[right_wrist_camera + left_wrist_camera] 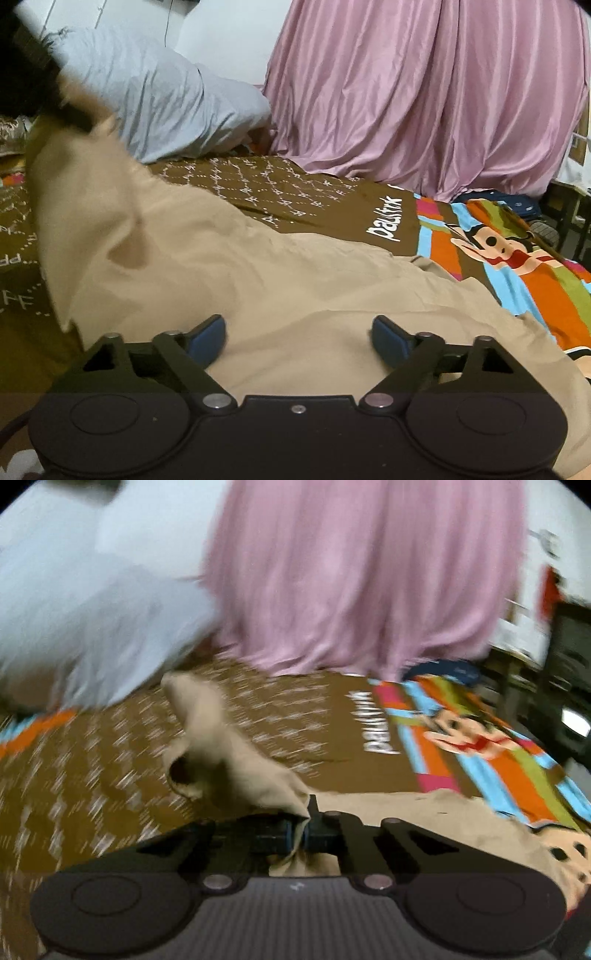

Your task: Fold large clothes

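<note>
garment: big tan soft-cotton garment (pixel 295 280), spread across the brown patterned bedsheet (pixel 280 184), near its striped cartoon edge
left gripper (pixel 301 832): jaws pressed together, pinching a tan corner, lifted off the bed
right gripper (pixel 298 334): spread wide, hovering over the cloth, nothing grabbed
step: looks like starting the first fold
next: I'd carry that corner across; right side probably needs its own pinch
</note>
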The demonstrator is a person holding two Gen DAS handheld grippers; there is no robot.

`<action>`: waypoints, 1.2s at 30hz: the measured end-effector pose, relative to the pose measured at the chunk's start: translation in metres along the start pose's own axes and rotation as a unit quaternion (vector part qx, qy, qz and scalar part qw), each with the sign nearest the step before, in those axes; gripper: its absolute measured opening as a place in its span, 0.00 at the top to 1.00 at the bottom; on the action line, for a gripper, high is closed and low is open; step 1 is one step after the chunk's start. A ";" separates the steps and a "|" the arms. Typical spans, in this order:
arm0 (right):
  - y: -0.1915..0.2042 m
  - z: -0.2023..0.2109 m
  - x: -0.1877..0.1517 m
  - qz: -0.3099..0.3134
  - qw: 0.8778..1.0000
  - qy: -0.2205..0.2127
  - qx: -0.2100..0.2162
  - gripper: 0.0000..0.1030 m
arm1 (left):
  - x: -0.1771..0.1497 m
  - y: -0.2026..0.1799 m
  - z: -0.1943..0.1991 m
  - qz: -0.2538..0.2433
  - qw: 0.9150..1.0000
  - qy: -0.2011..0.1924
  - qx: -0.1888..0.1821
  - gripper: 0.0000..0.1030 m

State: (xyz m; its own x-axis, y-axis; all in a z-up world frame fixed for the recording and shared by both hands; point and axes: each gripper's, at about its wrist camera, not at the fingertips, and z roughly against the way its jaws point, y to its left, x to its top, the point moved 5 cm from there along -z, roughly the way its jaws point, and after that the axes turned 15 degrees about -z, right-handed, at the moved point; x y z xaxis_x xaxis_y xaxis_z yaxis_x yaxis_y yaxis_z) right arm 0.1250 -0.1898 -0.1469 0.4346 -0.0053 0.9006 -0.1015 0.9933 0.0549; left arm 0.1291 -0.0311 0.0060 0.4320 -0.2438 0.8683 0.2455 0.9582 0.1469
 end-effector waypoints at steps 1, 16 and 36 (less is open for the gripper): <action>-0.001 0.000 0.000 -0.003 1.000 0.001 0.004 0.18 | 0.012 -0.012 0.000 -0.023 1.000 -0.004 -0.016 0.96; -0.169 0.062 0.054 -0.365 0.929 0.008 0.059 0.46 | 0.072 -0.189 -0.044 -0.192 0.970 0.027 -0.148 0.97; -0.293 0.062 0.021 -0.643 0.735 -0.036 0.212 0.23 | 0.011 -0.289 -0.045 -0.324 0.929 0.036 -0.176 0.97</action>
State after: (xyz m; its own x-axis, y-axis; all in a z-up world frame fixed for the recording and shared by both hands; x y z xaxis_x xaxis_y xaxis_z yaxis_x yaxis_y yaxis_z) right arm 0.1081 -0.4883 -0.1177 0.3683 -0.9297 0.0064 0.0746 0.0365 0.9965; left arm 0.1024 -0.3179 -0.0482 0.1495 -0.7734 0.6160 0.7367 0.5027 0.4523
